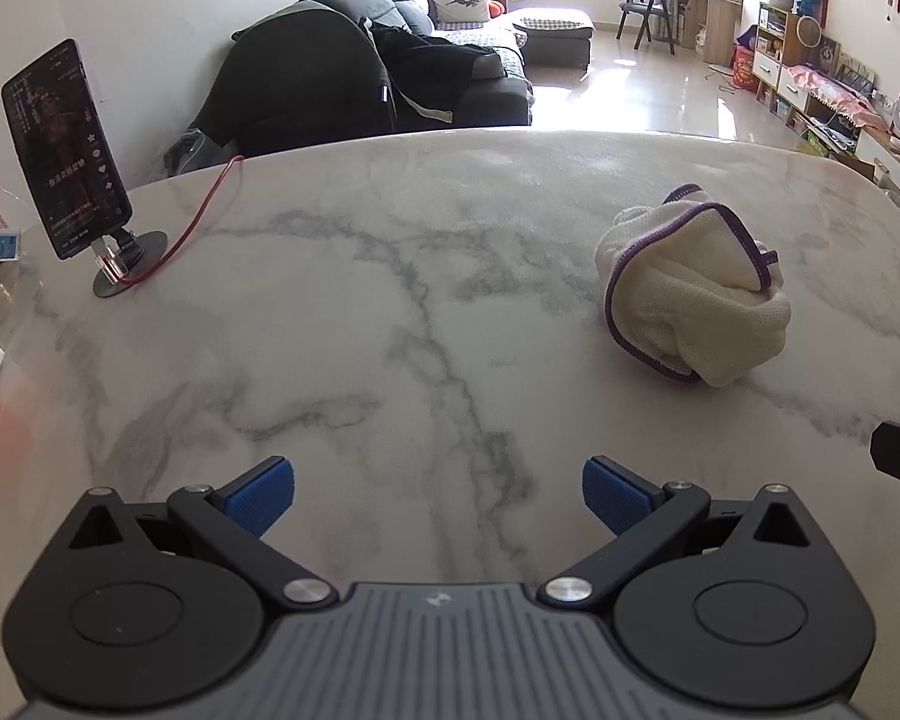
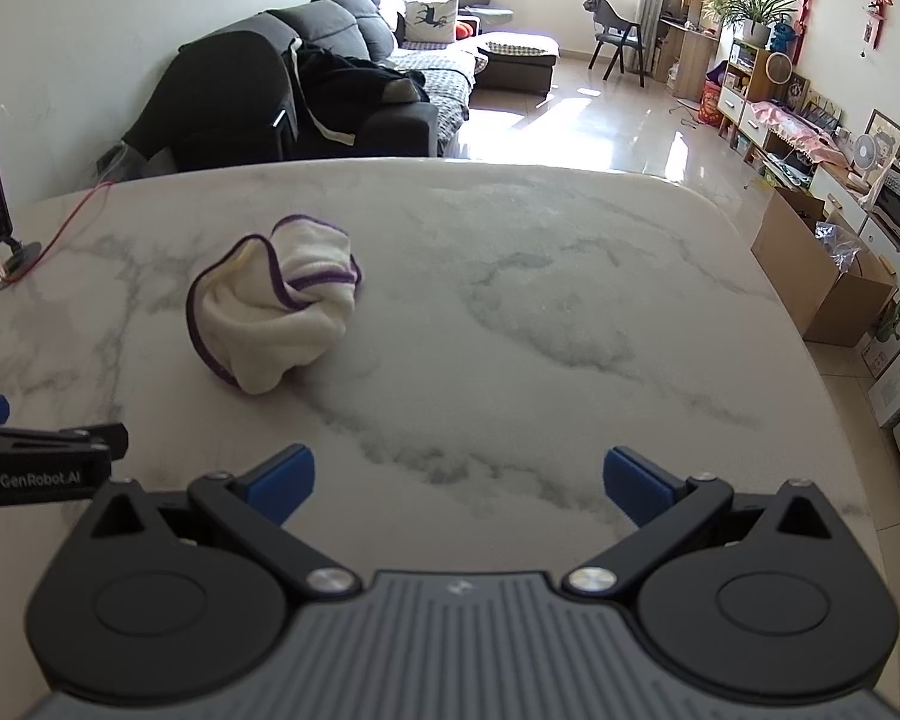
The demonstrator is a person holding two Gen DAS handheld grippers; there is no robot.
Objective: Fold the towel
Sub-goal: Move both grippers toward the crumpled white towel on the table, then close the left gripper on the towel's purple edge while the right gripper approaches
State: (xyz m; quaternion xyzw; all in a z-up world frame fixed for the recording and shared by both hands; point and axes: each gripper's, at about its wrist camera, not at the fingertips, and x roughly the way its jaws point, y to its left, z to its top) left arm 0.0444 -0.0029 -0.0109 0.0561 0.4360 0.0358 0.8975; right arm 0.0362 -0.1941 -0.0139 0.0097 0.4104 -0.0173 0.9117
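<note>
Marble table (image 1: 390,312) filled most of both views, its white top veined with grey and its far edge curving across the upper middle of each frame. Beyond that edge a dark sofa (image 1: 390,78) sat in the upper centre of the left wrist view, with a sunlit floor to its right.

Across the bottom of the left wrist view stood the left gripper (image 1: 438,498), jaws spread wide, nothing between the blue pads (image 1: 261,501), bare marble showing in the gap. At the bottom of the right wrist view the right gripper (image 2: 459,486) stood the same way, jaws well apart and empty. Part of the left gripper poked in at the lower left edge of that frame.

Well apart from both tools, the towel (image 1: 693,294) lay crumpled in a loose ball on the table, cream with a purple hem, right of centre in the left wrist view and left of centre (image 2: 273,312) in the right wrist view.

At the left edge of the left wrist view, a phone (image 1: 66,150) leaned on a small round stand (image 1: 129,261), screen lit, and a red cable (image 1: 201,210) ran from the stand toward the table's far edge.
</note>
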